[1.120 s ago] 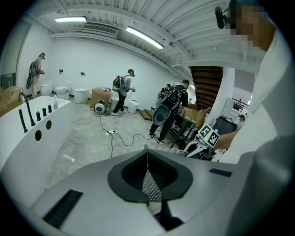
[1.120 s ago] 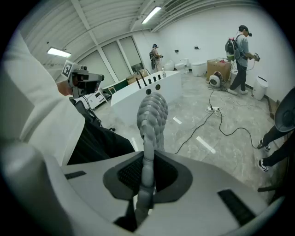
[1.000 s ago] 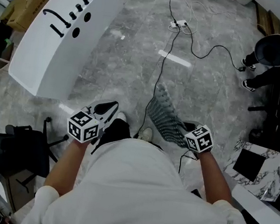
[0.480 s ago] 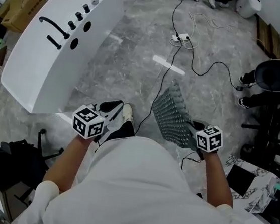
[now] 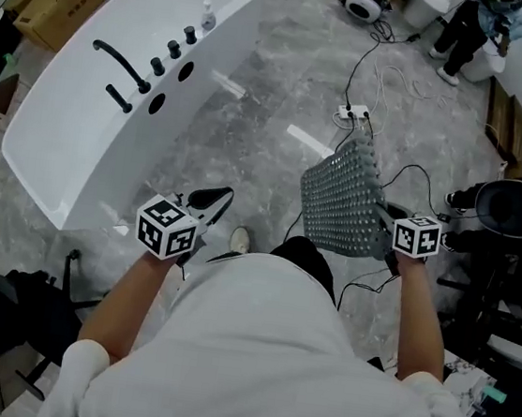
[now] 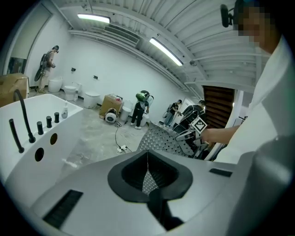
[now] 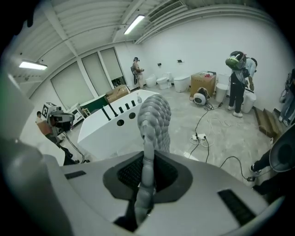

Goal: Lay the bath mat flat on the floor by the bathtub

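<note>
My right claw [image 7: 146, 174] pinches the bath mat [image 5: 342, 199] up in the air; my left claw [image 6: 147, 162] is closed and empty. Next I should lower it flat beside the bathtub [image 5: 82, 124]

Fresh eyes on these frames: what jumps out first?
The big white bathtub fills the head view's upper left. At right, a nubbly grey bath mat is held clear of the floor, its edge pinched in the right gripper; the left gripper is shut on nothing. Black cables trail across the floor beyond the mat.
</note>
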`<state>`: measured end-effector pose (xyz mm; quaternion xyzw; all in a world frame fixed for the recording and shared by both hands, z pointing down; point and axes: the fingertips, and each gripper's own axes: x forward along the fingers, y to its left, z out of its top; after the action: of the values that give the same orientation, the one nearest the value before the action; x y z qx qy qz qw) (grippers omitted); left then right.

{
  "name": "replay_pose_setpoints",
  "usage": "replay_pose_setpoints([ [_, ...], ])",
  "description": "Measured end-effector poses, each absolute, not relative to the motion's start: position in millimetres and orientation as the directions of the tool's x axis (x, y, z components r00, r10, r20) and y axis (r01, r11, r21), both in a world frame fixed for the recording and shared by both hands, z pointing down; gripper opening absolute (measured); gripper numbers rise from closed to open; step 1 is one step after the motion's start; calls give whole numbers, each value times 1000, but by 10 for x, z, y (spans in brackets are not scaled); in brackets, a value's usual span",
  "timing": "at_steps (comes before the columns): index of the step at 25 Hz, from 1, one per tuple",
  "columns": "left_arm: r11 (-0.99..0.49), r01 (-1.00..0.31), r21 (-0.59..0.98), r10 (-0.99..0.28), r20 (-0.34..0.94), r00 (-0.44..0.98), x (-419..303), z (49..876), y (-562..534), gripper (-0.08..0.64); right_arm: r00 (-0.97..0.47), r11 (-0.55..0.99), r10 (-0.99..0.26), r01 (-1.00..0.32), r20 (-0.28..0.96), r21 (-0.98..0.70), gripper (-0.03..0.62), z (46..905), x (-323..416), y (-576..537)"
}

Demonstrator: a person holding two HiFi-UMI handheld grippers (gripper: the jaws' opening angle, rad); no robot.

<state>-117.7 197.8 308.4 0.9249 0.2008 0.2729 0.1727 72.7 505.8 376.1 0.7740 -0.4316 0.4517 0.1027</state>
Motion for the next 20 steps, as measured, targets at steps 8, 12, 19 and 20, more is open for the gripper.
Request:
replay_pose_setpoints([
  [8, -898, 107, 426, 309, 438, 844, -867, 3127, 1259, 18, 215, -566, -614, -791, 759, -234, 48, 3767, 2216, 4064],
  [12, -913, 18, 408, 223, 462, 858, -557, 3216, 854, 18, 177, -523, -632, -816, 755, -246, 48, 3959, 2960, 3447],
  [19, -900, -118, 420, 112, 484, 868, 349, 3130, 424, 18, 69, -417, -640, -868, 765, -271, 48, 4237, 4232, 2500],
  [20, -898, -130, 421, 101, 484, 869, 495, 3105, 384, 18, 57, -403, -639, -875, 767, -270, 48, 4269, 4410, 2389],
])
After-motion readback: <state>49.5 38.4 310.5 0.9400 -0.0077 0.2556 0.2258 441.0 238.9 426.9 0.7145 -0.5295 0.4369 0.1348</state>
